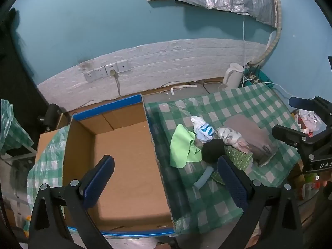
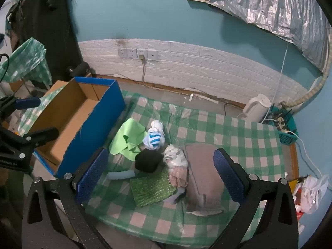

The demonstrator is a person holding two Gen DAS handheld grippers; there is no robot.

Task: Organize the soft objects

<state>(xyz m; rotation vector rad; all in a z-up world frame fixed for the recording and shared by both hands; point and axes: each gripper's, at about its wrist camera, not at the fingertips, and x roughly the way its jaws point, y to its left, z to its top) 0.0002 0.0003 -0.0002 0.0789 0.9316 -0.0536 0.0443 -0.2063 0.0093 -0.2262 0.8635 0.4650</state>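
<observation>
Hovering over the green-checked tablecloth (image 2: 238,137), both grippers wide open and holding nothing.

Left gripper (image 1: 166,178) hangs above the open brown cardboard box with blue outer walls (image 1: 128,166), one finger over the box floor, the other over the cloth. Right gripper (image 2: 160,178) spans the soft pile: light green cloth (image 2: 127,139) nearest the box, white-and-blue striped bundle (image 2: 154,140), black soft lump (image 2: 148,160), green sequined pad (image 2: 152,187), pale patterned roll (image 2: 176,164), folded grey-pink towel (image 2: 202,176). All lie clustered on the cloth, outside the box.
</observation>
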